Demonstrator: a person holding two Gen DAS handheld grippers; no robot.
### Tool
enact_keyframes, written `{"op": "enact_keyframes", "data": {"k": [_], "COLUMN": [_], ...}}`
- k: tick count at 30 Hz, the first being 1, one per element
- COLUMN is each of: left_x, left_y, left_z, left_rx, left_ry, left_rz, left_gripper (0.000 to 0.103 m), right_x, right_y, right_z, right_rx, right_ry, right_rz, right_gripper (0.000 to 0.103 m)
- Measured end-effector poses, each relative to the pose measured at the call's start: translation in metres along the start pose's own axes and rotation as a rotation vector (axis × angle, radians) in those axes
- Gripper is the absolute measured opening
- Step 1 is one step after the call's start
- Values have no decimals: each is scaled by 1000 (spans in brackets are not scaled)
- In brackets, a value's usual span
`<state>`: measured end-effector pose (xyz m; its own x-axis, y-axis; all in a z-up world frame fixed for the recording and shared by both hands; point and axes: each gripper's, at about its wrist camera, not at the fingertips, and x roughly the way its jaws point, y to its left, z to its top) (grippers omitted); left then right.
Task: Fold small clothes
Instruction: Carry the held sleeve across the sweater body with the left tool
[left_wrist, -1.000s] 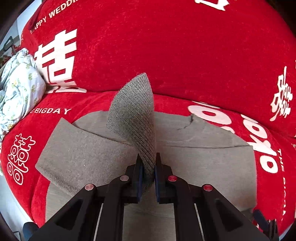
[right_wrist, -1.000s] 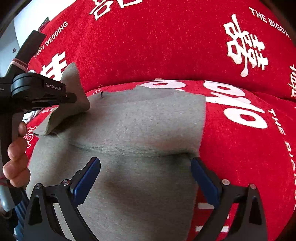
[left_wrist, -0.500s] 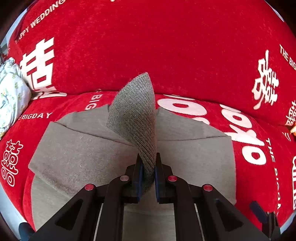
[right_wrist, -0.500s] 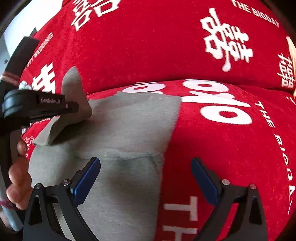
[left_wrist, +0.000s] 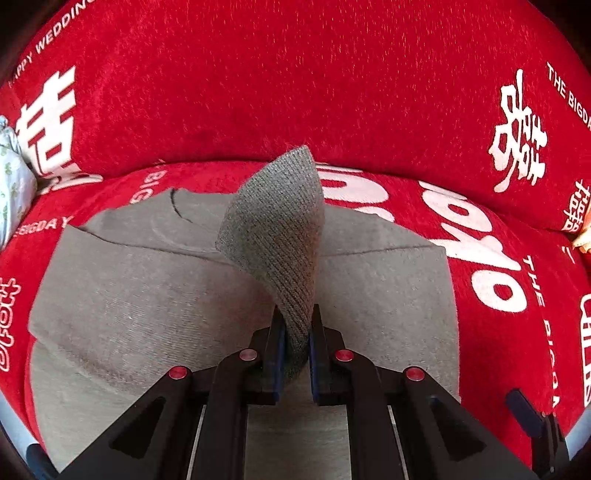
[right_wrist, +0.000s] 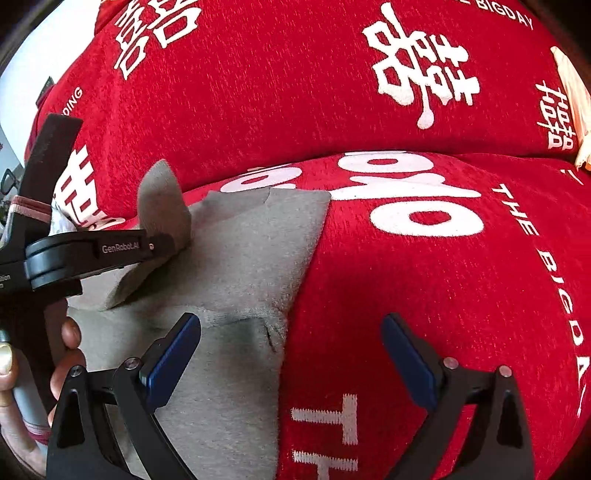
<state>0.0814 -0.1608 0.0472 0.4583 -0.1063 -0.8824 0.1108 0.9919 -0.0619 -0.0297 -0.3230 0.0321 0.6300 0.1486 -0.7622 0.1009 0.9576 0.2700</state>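
Left hand-held gripper (left_wrist: 295, 334) points steeply down, clenched on a ribbed cuff (left_wrist: 275, 236) of the grey knit garment (left_wrist: 147, 295), cuff lifted upright above the body. A person's hand (right_wrist: 55, 373) grips its handle at left in the right wrist view. Right hand-held gripper (right_wrist: 291, 360) hangs released, jaws wide, straddling the garment's right edge, pads not touching cloth. Garment lies flat on the red plush sofa cover with white lettering (left_wrist: 295, 74), near its front edge. Pale floral cloth (left_wrist: 11, 177) bunched at far left.

red printed sofa cover (left_wrist: 295, 92), daylight
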Motion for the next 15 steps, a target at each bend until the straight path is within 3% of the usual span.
{"op": "enact_keyframes", "data": {"k": [12, 13, 15], "left_x": [21, 20, 20], "left_y": [-6, -7, -8], "left_z": [-14, -15, -16], "left_rx": [3, 8, 8], "left_ry": [30, 23, 26], "left_rz": [-62, -59, -113], "left_gripper": [12, 15, 52], "right_x": [0, 0, 0], "right_y": [-9, -10, -12], "right_z": [2, 2, 2], "right_rx": [24, 26, 31], "right_ry": [7, 7, 7], "right_rz": [-10, -10, -10], "right_gripper": [99, 99, 99]}}
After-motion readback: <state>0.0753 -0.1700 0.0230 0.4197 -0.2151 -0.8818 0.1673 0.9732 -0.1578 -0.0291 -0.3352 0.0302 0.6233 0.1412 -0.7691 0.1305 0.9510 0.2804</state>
